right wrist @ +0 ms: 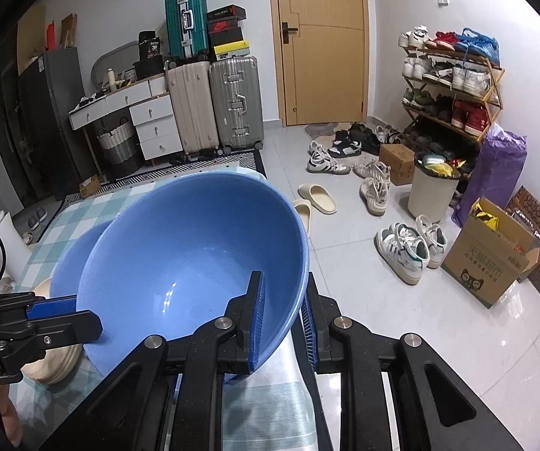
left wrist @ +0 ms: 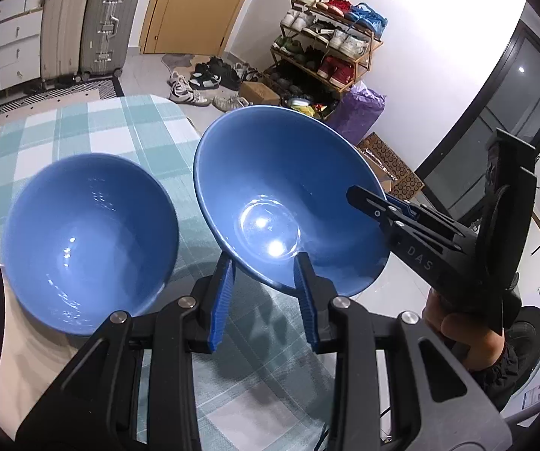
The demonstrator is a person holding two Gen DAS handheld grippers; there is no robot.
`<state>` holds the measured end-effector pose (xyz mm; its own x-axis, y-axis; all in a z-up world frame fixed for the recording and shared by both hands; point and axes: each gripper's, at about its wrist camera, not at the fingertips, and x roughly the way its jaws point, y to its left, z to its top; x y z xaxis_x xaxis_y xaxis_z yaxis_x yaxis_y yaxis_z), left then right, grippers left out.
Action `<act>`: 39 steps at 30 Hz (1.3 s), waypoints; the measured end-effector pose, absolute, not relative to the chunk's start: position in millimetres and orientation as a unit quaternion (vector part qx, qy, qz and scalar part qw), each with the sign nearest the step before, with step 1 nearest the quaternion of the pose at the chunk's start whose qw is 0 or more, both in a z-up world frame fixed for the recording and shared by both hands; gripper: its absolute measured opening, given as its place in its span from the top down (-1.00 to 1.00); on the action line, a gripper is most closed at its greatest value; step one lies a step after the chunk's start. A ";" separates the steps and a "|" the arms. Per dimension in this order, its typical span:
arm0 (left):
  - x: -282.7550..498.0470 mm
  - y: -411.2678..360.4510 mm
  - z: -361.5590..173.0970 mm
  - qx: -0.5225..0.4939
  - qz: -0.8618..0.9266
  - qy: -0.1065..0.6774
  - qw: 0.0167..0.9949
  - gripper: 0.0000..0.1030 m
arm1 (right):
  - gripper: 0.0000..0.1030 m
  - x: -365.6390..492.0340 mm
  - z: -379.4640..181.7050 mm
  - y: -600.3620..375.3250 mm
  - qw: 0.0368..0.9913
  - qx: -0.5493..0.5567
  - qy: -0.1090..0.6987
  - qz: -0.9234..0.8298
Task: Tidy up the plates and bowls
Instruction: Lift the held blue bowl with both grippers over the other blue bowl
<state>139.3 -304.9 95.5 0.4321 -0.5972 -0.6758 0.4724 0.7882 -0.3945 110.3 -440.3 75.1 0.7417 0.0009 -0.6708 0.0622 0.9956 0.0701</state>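
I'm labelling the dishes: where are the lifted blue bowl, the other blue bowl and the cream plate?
lifted blue bowl (left wrist: 288,188): left wrist view, on its inner wall.
other blue bowl (left wrist: 89,240): left wrist view, on its inside.
cream plate (left wrist: 33,360): left wrist view, on its bare near part.

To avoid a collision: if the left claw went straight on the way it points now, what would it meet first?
The tilted blue bowl, whose rim the left claw now grips; it fills the line ahead. Behind it probably comes the checked tablecloth, though depth is unclear.
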 end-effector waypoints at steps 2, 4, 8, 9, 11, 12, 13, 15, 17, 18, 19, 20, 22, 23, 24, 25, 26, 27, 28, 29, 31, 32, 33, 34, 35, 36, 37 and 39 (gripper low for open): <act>135.9 -299.1 101.1 -0.074 -0.316 0.423 0.846 0.44 | 0.64 108.8 81.7 -434.2 0.934 0.041 0.354 -0.014; 133.0 -294.0 106.1 -0.076 -0.314 0.420 0.848 0.44 | 0.63 108.6 87.7 -429.8 0.936 0.039 0.350 -0.013; 126.6 -281.0 117.0 -0.080 -0.311 0.411 0.853 0.44 | 0.64 109.0 100.1 -418.0 0.938 0.033 0.344 -0.009; 125.0 -277.9 119.7 -0.080 -0.310 0.409 0.855 0.43 | 0.64 109.2 103.5 -414.2 0.939 0.031 0.342 -0.007; 119.7 -269.0 124.9 -0.083 -0.307 0.405 0.857 0.43 | 0.64 110.0 108.5 -408.1 0.941 0.029 0.338 -0.003; 119.7 -265.8 126.9 -0.084 -0.305 0.404 0.858 0.43 | 0.64 111.1 110.9 -405.0 0.941 0.028 0.337 -0.001; 118.7 -260.7 129.0 -0.086 -0.302 0.403 0.860 0.43 | 0.64 111.8 112.7 -401.7 0.941 0.028 0.337 0.001; 117.7 -252.6 131.2 -0.088 -0.298 0.402 0.861 0.43 | 0.64 113.9 115.6 -393.9 0.942 0.028 0.334 0.007; 117.7 -244.3 133.3 -0.092 -0.292 0.401 0.863 0.43 | 0.64 117.2 119.1 -384.9 0.943 0.025 0.331 0.013; 116.1 -238.8 134.4 -0.094 -0.290 0.401 0.864 0.43 | 0.64 118.3 120.3 -380.9 0.943 0.023 0.330 0.016; 116.8 -235.6 135.8 -0.095 -0.288 0.400 0.865 0.43 | 0.64 119.6 121.2 -377.8 0.944 0.021 0.330 0.018; 115.7 -231.3 136.9 -0.096 -0.285 0.399 0.866 0.43 | 0.64 121.2 122.7 -372.9 0.944 0.019 0.329 0.021; 114.4 -222.3 139.5 -0.098 -0.280 0.397 0.868 0.43 | 0.64 123.3 124.1 -366.7 0.944 0.017 0.327 0.026; 113.9 -219.0 141.0 -0.099 -0.278 0.397 0.869 0.43 | 0.64 125.0 124.9 -361.4 0.945 0.016 0.327 0.029; 112.6 -214.1 142.4 -0.100 -0.276 0.396 0.870 0.43 | 0.64 125.6 125.6 -357.6 0.945 0.015 0.326 0.031; 112.8 -208.7 143.6 -0.101 -0.273 0.395 0.871 0.43 | 0.64 127.0 126.2 -353.9 0.945 0.014 0.326 0.033; 111.8 -204.0 144.6 -0.103 -0.270 0.395 0.872 0.43 | 0.64 128.2 126.5 -349.0 0.945 0.012 0.326 0.036; 112.1 -201.5 144.8 -0.103 -0.268 0.394 0.873 0.43 | 0.64 129.6 126.7 -346.5 0.944 0.012 0.326 0.039; 111.4 -196.4 145.7 -0.104 -0.265 0.394 0.874 0.43 | 0.64 130.9 127.0 -342.2 0.944 0.010 0.326 0.042; 111.2 -192.7 145.9 -0.105 -0.263 0.393 0.874 0.43 | 0.64 131.9 127.0 -340.0 0.944 0.009 0.326 0.044; 110.6 -184.9 146.5 -0.108 -0.259 0.393 0.876 0.43 | 0.64 134.1 127.2 -332.9 0.944 0.008 0.325 0.049; 109.5 -180.9 146.6 -0.109 -0.257 0.393 0.876 0.43 | 0.64 135.0 127.2 -329.9 0.944 0.007 0.325 0.052; 109.7 -178.0 146.4 -0.110 -0.255 0.393 0.877 0.43 | 0.63 136.4 127.1 -326.4 0.944 0.007 0.324 0.054; 109.7 -173.7 145.9 -0.111 -0.252 0.394 0.877 0.43 | 0.63 137.4 126.8 -323.3 0.944 0.006 0.325 0.056; 108.9 -170.9 146.1 -0.112 -0.250 0.395 0.877 0.44 | 0.63 138.5 126.3 -320.1 0.944 0.005 0.326 0.058; 107.3 -166.5 146.3 -0.113 -0.248 0.395 0.877 0.43 | 0.63 139.6 125.5 -317.1 0.943 0.004 0.326 0.060; 109.3 -166.4 146.2 -0.113 -0.247 0.395 0.878 0.43 | 0.63 141.2 124.4 -314.5 0.943 0.004 0.327 0.063; 110.7 -163.0 145.8 -0.112 -0.243 0.395 0.879 0.44 | 0.63 142.9 123.5 -310.3 0.943 0.004 0.327 0.068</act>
<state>110.7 -163.0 145.8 0.5693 -0.5155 -0.6405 0.3378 0.8569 -0.3894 142.9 -310.3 123.5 0.7767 0.1304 -0.6163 -0.1255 0.9908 0.0514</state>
